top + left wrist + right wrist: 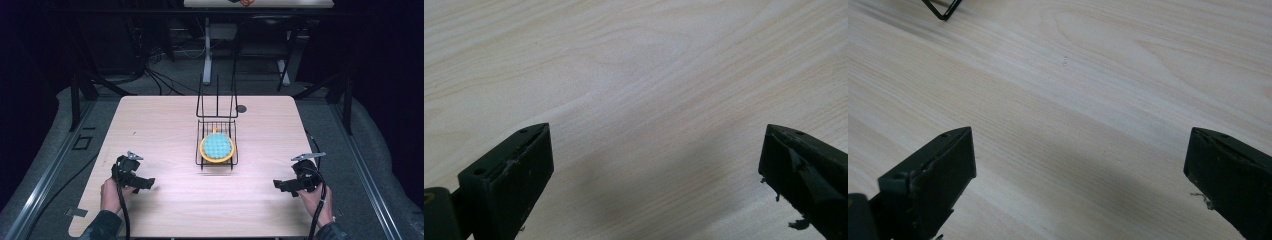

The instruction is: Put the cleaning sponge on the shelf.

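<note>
Two open grippers flank a wire rack

One pale wooden table (pixel 160 125) carries everything. A black wire rack (pixel 216 131) stands at its middle, toward the far edge, tall back frame upright. In the rack's basket lies a round blue scrubber with an orange rim (pixel 217 148). The left gripper (pixel 145 184) sits near the front left corner, the right gripper (pixel 280 185) near the front right; both have jaws spread wide, holding nothing.
</note>
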Action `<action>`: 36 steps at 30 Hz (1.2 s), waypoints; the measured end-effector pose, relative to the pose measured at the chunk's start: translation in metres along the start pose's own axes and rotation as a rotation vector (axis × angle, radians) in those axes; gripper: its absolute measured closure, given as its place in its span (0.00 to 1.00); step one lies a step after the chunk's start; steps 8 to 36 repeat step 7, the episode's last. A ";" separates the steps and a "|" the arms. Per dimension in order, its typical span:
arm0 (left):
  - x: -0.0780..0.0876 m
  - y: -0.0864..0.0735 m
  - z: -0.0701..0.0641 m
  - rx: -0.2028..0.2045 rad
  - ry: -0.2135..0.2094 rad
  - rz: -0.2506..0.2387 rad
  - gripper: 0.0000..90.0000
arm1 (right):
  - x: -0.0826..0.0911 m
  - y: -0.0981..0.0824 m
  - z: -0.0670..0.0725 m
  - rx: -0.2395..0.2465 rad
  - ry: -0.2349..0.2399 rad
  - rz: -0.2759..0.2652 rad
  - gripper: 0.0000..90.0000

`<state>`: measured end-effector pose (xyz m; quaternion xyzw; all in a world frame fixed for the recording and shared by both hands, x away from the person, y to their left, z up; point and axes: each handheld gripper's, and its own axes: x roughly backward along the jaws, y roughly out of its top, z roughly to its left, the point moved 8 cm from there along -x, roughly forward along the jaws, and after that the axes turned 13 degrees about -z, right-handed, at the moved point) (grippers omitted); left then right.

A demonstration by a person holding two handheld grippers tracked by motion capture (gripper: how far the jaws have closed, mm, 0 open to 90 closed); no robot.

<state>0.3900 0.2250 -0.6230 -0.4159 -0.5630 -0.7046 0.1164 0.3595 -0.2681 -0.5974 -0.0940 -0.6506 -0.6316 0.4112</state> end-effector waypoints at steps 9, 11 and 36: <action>-0.002 0.000 0.000 0.000 -0.003 0.001 0.01 | -0.003 -0.003 -0.003 0.008 -0.002 0.015 0.00; -0.002 0.000 0.000 0.000 -0.003 0.001 0.01 | -0.003 -0.003 -0.003 0.008 -0.002 0.015 0.00; -0.002 0.000 0.000 0.000 -0.003 0.001 0.01 | -0.003 -0.003 -0.003 0.008 -0.002 0.015 0.00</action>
